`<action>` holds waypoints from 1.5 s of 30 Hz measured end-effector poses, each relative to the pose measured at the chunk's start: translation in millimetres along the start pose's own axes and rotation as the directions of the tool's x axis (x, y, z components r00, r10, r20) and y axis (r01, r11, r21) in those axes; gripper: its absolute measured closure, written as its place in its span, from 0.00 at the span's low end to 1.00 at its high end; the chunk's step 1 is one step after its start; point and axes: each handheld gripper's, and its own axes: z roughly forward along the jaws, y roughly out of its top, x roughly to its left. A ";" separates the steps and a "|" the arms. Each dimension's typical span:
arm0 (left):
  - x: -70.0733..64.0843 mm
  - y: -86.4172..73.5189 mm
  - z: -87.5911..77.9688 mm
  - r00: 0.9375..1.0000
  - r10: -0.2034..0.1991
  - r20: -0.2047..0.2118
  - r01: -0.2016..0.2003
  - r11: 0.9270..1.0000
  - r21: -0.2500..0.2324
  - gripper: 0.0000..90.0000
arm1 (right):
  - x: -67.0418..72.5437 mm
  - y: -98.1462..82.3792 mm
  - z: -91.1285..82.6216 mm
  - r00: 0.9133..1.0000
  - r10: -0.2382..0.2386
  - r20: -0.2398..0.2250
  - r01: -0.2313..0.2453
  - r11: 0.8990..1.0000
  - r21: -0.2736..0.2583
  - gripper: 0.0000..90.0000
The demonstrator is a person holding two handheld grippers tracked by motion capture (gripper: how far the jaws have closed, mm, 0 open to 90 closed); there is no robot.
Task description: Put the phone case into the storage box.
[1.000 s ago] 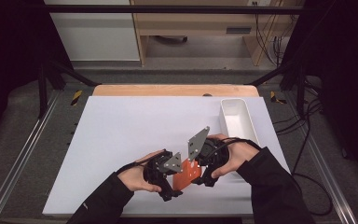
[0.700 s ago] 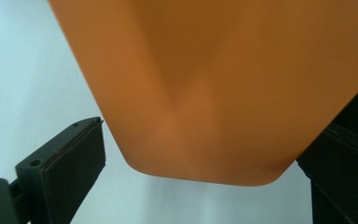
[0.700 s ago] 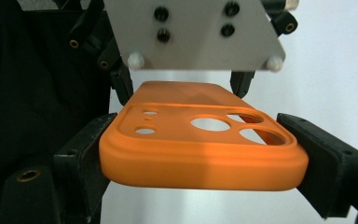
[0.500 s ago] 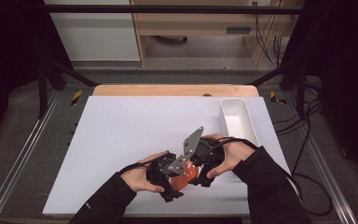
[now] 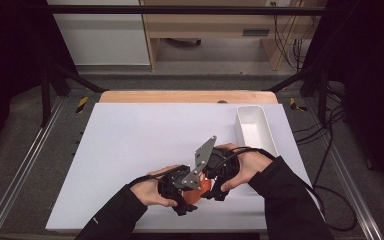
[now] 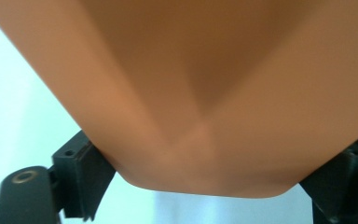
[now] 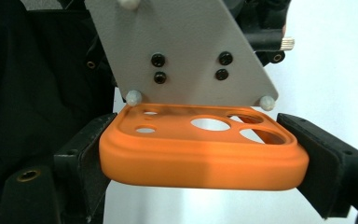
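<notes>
One orange phone case (image 7: 200, 149) was held above the white table (image 5: 130, 150), near its front edge, well in front of the single white tray (image 5: 255, 127). It was pinched across its width between the two pads of the right gripper (image 7: 200, 154), whose jaws were pressed against its two sides. In the case, three larger cut-outs and two small holes could be counted. The left gripper (image 6: 205, 186) was set at the case's other end; its jaws had just been closing, with the case between them. Whether its pads pressed on the case could not be told. One grey plate (image 7: 182, 51) with four black screws stood just behind the case.
</notes>
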 end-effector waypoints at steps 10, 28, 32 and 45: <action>0.2 -0.1 -0.2 1.000 -0.002 -0.007 0.002 1.000 0.001 0.16 | 0.7 0.4 0.5 1.000 0.000 0.002 0.000 1.000 0.005 0.18; 1.9 -4.3 0.3 0.999 -0.018 -0.033 0.017 1.000 -0.027 0.17 | 1.8 -2.2 -11.7 0.996 0.004 0.092 0.003 0.997 -0.080 0.06; 2.5 -7.1 0.5 0.999 -0.034 -0.036 0.033 0.998 -0.046 0.17 | 3.4 -4.1 -19.5 0.995 0.008 0.103 0.004 0.993 -0.115 0.06; 7.3 -22.6 -6.6 0.993 -0.102 -0.053 0.095 0.989 -0.114 0.17 | 5.5 -20.4 -31.8 0.991 0.048 0.127 -0.023 0.981 -0.190 0.05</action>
